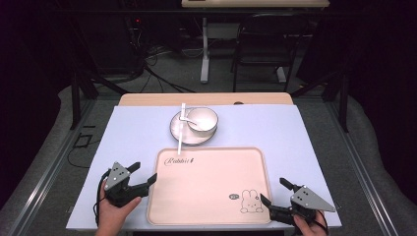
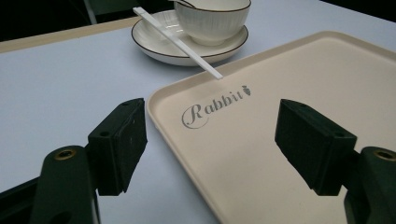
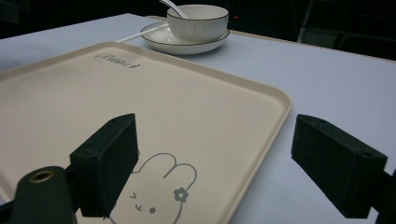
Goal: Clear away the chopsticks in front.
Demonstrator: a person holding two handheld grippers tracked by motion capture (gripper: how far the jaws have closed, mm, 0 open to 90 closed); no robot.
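A cream tray [image 1: 211, 184] with a "Rabbit" script and a rabbit drawing lies at the front middle of the table. Behind it a white bowl [image 1: 202, 118] with a spoon in it sits on a dark-rimmed white plate [image 1: 179, 129]. White chopsticks [image 1: 181, 129] rest across the plate's left side, their tips at the tray's far rim. My left gripper [image 1: 144, 173] is open at the tray's left edge [image 2: 187, 154], its jaws straddling the rim. My right gripper [image 1: 274, 193] is open at the tray's front right corner [image 3: 275, 100], near the rabbit drawing [image 3: 156, 191].
The table has a pale blue cover [image 1: 133, 132] and a wooden strip at its far edge. Beyond it stand a chair [image 1: 265, 44] and a desk leg [image 1: 204, 49] in a dark room, with cables on the floor.
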